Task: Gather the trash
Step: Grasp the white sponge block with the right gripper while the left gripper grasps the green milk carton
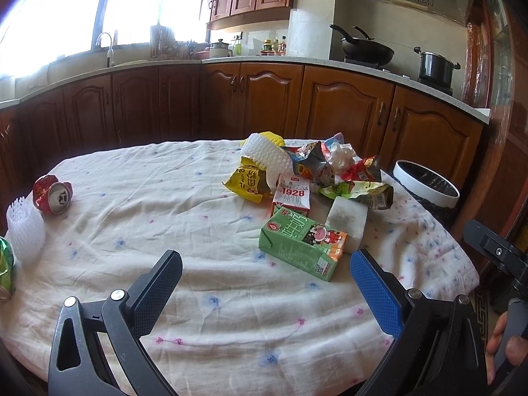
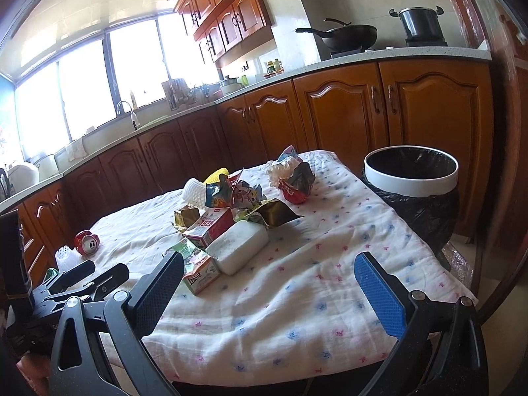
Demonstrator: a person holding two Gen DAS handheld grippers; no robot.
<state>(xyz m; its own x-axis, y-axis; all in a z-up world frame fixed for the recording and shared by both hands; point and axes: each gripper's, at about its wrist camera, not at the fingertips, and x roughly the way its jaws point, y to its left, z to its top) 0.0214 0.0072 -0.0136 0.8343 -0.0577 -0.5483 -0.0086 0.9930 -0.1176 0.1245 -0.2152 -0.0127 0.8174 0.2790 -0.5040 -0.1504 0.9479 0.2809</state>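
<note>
Trash lies on a table with a white flowered cloth (image 1: 184,217). A green milk carton (image 1: 302,246), a red-and-white 1928 carton (image 1: 292,196), a white foam block (image 1: 346,222), crumpled snack wrappers (image 1: 330,165) and white foam netting (image 1: 267,155) form a pile at the far right. A crushed red can (image 1: 52,194), a second foam net (image 1: 24,229) and a green can (image 1: 5,270) lie at the left. My left gripper (image 1: 267,264) is open and empty, just short of the green carton. My right gripper (image 2: 269,265) is open and empty over the near table edge; the pile (image 2: 237,217) lies ahead of it.
A white-rimmed bin with a black liner (image 2: 412,175) stands off the table's right side, also in the left wrist view (image 1: 425,184). Wooden kitchen cabinets (image 1: 264,102) run behind the table. The left gripper (image 2: 82,280) shows at the left in the right wrist view.
</note>
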